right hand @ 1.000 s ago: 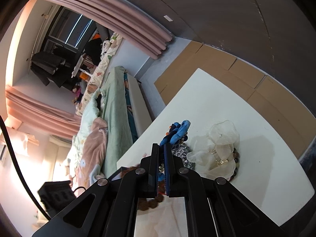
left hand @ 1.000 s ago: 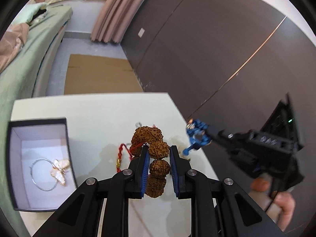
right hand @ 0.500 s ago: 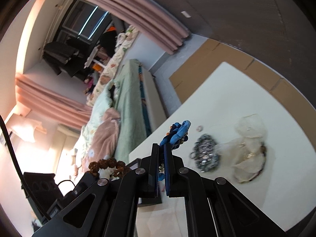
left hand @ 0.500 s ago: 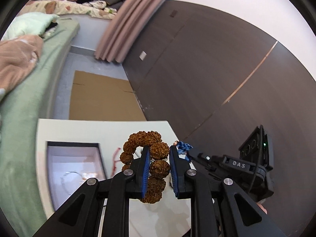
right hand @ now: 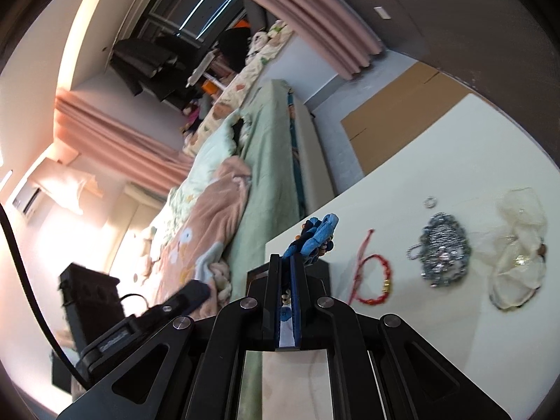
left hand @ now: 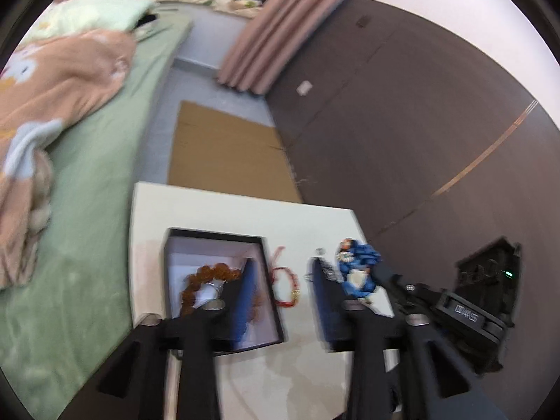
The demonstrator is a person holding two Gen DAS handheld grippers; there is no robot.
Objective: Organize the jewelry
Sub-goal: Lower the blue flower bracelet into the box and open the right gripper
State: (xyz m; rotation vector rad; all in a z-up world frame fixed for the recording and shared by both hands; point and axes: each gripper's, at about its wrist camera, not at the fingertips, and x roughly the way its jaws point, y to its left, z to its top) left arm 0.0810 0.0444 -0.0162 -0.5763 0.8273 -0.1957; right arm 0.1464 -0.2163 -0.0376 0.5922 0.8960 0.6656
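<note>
A brown bead bracelet [left hand: 206, 274] lies inside the dark open box [left hand: 213, 235], partly hidden by my left gripper's left finger. My left gripper [left hand: 282, 264] hovers over the box's right wall. Its jaws are opening and nothing is between them. A silver ring piece [left hand: 210, 288] also lies in the box. My right gripper [right hand: 287, 262] is shut on a blue braided bracelet [right hand: 316, 234], which hangs above the table next to the box's corner [right hand: 322, 271]. The same blue bracelet [left hand: 357, 262] shows in the left wrist view, to the right of my left gripper.
On the white table [right hand: 472, 147] lie a red string bracelet [right hand: 371, 280], a silver chain pile [right hand: 441, 255], a small ring [right hand: 429, 203] and a sheer white pouch [right hand: 518, 248]. A green bed [left hand: 87, 210] runs along the table's left side. Cardboard [left hand: 224, 150] covers the floor beyond.
The left gripper carried the brown bead bracelet over the box and opened; the bracelet now lies in the box. The right gripper moved toward the box with the blue bracelet.
</note>
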